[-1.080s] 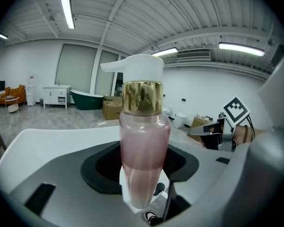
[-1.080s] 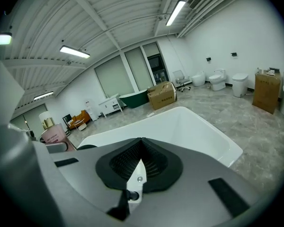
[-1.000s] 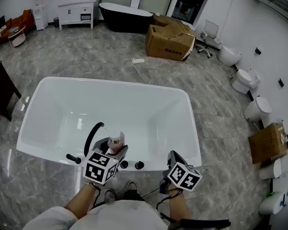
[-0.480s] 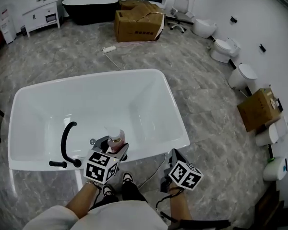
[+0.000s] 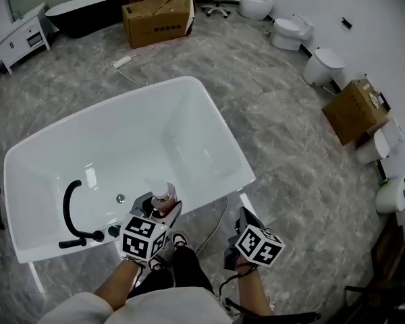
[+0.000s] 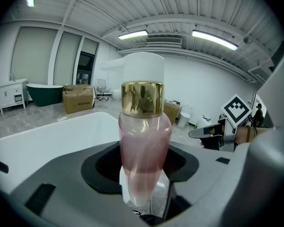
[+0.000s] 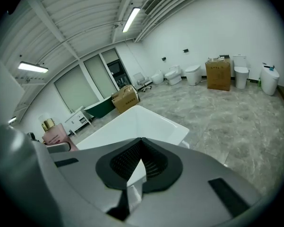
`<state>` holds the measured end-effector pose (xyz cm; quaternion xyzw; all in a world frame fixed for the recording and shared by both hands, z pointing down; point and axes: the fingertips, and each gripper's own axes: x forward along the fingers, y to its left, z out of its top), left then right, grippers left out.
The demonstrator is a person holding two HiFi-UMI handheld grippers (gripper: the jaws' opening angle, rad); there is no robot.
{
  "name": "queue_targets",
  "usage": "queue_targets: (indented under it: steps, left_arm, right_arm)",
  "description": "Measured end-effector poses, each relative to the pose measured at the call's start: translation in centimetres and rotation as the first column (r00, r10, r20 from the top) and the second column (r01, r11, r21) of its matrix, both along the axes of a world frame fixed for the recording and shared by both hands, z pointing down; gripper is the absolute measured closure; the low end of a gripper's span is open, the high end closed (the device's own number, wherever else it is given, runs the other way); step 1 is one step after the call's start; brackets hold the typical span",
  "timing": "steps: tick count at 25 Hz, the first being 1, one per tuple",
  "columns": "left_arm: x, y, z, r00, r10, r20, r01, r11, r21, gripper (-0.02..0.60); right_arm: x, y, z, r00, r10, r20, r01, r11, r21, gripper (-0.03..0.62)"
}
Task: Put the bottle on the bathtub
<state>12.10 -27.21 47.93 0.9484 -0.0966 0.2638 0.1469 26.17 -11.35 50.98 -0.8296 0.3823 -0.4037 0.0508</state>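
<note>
A pink bottle (image 5: 164,196) with a gold collar and a white cap stands upright between the jaws of my left gripper (image 5: 158,206), which is shut on it. In the left gripper view the bottle (image 6: 143,145) fills the middle, its lower body pinched in the left gripper (image 6: 143,195). It hangs over the near rim of the white bathtub (image 5: 219,130), close to the tub's right front corner. My right gripper (image 5: 243,216) is lower right, over the floor beside the tub, jaws shut and empty. In the right gripper view its jaws meet at the right gripper (image 7: 140,145).
A black faucet (image 5: 70,204) and knobs sit on the tub's near rim at the left. Cardboard boxes (image 5: 157,11) (image 5: 354,110), several toilets (image 5: 322,65), a black tub (image 5: 81,9) and a white cabinet (image 5: 17,36) line the room. A cable (image 5: 216,225) runs by my feet.
I have moved right along the tub's near side: the faucet, once beside my left gripper, now lies well to its left. Both grippers came along, the bottle still held.
</note>
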Motion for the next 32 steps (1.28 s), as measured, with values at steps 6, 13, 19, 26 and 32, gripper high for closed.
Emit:
queue_targets:
  steps: [6,13,19,26,32]
  left_arm:
    - [1.9,1.4,1.6,0.998,0.044,0.039,-0.044,0.999,0.000,0.345]
    - [4.2,2.2,4.6,0.994,0.077,0.071,-0.076,0.997,-0.017,0.345]
    - [5.5,2.7,6.8,0.989,0.116,0.088,-0.115,0.993,-0.017,0.345]
    - [7.1,2.8,9.0,0.985,0.148,0.085,-0.147,0.989,-0.019,0.345]
    - [8.8,3.0,10.1,0.982,0.176,0.074,-0.175,0.984,-0.026,0.345]
  right_arm:
    - [0.1,0.6,2.1,0.998,0.028,0.053,-0.028,1.000,0.001,0.568]
    - [1.4,0.3,5.3,0.995,0.042,0.085,-0.043,0.999,0.006,0.568]
    - [2.7,0.2,7.9,0.990,0.083,0.114,-0.086,0.996,0.016,0.568]
    - [4.1,0.3,10.6,0.983,0.127,0.129,-0.131,0.991,0.023,0.568]
    - [4.6,0.6,12.7,0.978,0.152,0.140,-0.155,0.988,0.015,0.568]
